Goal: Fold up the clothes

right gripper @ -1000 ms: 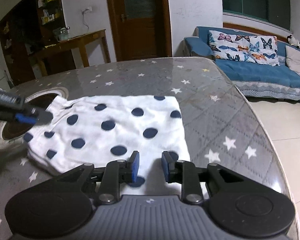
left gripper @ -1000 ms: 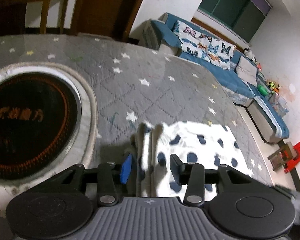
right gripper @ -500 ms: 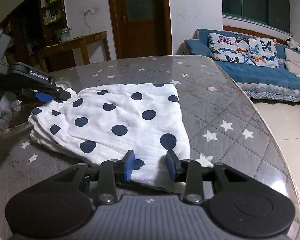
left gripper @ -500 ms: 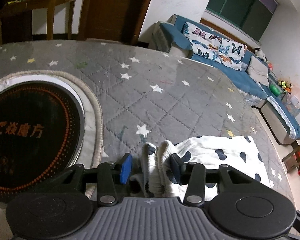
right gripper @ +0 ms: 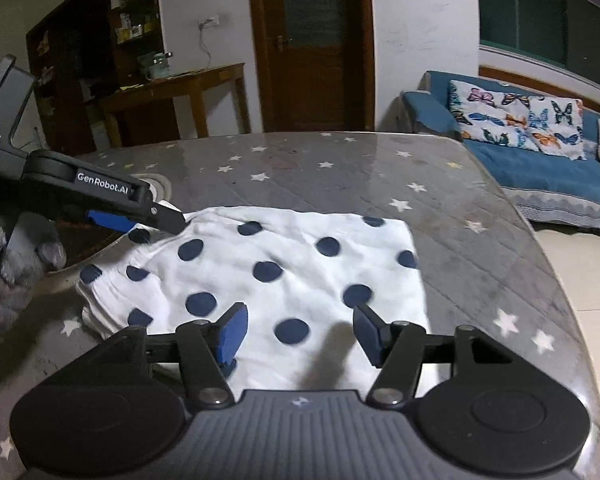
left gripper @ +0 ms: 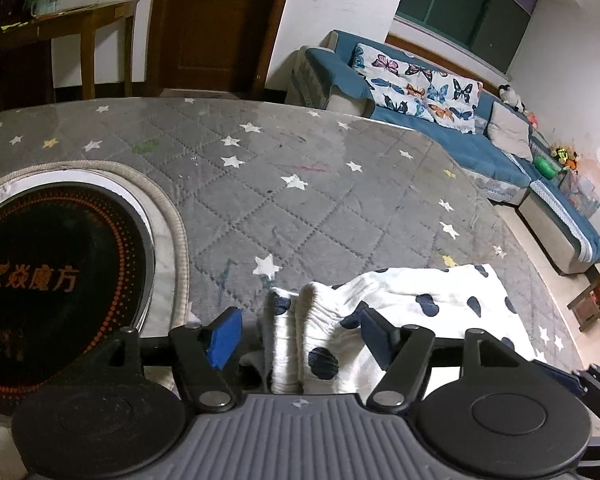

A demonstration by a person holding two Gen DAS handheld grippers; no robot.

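Both grippers' fingers just opened, releasing garment (right gripper: 260,264) | left gripper (left gripper: 300,332) hides garment's near edge

The table (right gripper: 480,208) lies bare beyond the cloth (right gripper: 284,264), from its far edge to the table's far rim, and bare again along the right side to the curved edge; a gripper could pass freely there. On the left the round black hob (left gripper: 56,280) with its raised ring is set into the top, just beside the cloth's bunched left end (left gripper: 300,320). In the right wrist view the left gripper (right gripper: 140,216) reaches in from the left over that end and blocks that side. A grey sleeve (right gripper: 8,276) fills the near left corner.
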